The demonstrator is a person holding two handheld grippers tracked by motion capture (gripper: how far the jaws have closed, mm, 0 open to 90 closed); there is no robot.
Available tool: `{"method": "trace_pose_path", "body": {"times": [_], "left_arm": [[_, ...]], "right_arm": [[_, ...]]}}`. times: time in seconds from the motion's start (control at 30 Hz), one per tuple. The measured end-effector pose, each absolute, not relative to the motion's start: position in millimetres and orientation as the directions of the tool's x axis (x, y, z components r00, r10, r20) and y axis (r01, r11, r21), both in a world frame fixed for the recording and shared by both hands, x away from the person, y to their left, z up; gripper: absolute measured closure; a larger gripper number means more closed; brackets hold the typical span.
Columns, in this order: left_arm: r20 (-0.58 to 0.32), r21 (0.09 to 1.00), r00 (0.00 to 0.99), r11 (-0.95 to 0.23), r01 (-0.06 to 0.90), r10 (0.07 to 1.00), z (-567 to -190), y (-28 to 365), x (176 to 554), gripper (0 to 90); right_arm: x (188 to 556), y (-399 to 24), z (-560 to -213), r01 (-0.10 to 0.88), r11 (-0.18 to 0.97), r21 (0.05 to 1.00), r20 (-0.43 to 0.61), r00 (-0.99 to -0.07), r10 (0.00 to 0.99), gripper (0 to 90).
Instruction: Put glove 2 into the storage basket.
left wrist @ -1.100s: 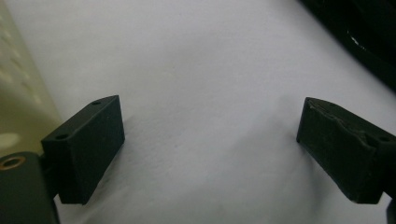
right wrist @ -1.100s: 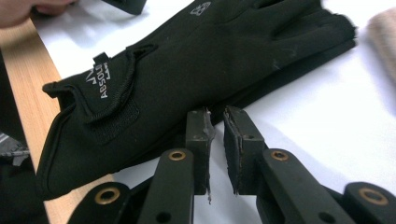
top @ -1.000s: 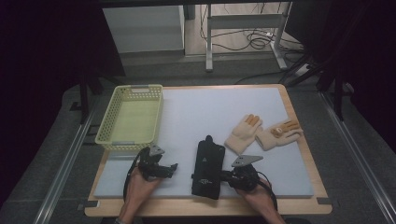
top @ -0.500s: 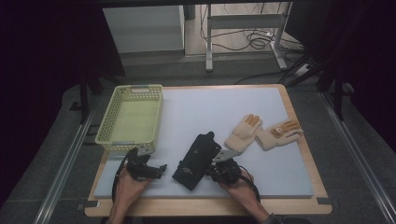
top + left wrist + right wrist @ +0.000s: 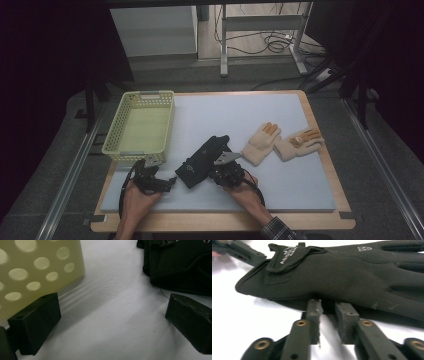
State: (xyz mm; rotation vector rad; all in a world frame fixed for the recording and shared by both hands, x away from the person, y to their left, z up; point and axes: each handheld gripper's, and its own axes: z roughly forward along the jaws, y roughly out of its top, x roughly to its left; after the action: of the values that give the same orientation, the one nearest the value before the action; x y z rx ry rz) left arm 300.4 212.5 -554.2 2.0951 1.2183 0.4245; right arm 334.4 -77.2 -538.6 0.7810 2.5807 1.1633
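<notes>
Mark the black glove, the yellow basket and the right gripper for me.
black glove (image 5: 202,160), high view, middle of its back.
yellow basket (image 5: 119,149), high view, near rim.
right gripper (image 5: 327,311), right gripper view, midway between its fingertips.

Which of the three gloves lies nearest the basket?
The black glove, left of the two tan gloves and closest to the yellow basket.

Yellow perforated basket (image 5: 140,125), two tan gloves (image 5: 261,144) (image 5: 299,144), white mat (image 5: 300,180)

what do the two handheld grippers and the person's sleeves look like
Both grippers, left gripper and right gripper, are black with a grey three-cornered plate on top and a black cable looping behind. Blocky black pads; brass-coloured pivot pins. A checked sleeve cuff on the right arm.
</notes>
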Motion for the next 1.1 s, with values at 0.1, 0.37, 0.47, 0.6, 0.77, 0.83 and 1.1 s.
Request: {"method": "trace_pose_path", "body": {"times": [0.1, 0.37, 0.47, 0.6, 0.77, 0.83, 1.1], "left_arm": [[-0.053, 0.69, 0.511, -0.338, 0.64, 0.858, -554, 213, 300, 0.3], [-0.055, 0.689, 0.511, -0.338, 0.641, 0.858, -555, 213, 301, 0.2], [-0.055, 0.689, 0.512, -0.338, 0.641, 0.857, -555, 213, 301, 0.2], [-0.055, 0.689, 0.512, -0.338, 0.641, 0.857, -555, 213, 301, 0.2], [-0.053, 0.689, 0.514, -0.341, 0.639, 0.856, -555, 213, 301, 0.1], [-0.053, 0.689, 0.515, -0.342, 0.64, 0.856, -555, 213, 301, 0.1], [-0.055, 0.688, 0.516, -0.342, 0.64, 0.855, -554, 213, 301, 0.2]], "right_arm": [[331, -82, -537, 0.37, 0.564, 0.738, 0.017, -0.846, 0.533, 64.4], [324, -111, -525, 0.361, 0.557, 0.748, -0.006, -0.835, 0.55, 51.8], [320, -137, -523, 0.378, 0.538, 0.753, -0.003, -0.816, 0.577, 42.7], [317, -159, -526, 0.392, 0.542, 0.743, -0.022, -0.796, 0.605, 33.9], [316, -187, -527, 0.409, 0.533, 0.741, -0.037, -0.768, 0.64, 23.8], [319, -199, -527, 0.42, 0.528, 0.738, -0.046, -0.749, 0.661, 21.0], [326, -230, -532, 0.456, 0.513, 0.728, -0.094, -0.674, 0.733, 16.2]]}}
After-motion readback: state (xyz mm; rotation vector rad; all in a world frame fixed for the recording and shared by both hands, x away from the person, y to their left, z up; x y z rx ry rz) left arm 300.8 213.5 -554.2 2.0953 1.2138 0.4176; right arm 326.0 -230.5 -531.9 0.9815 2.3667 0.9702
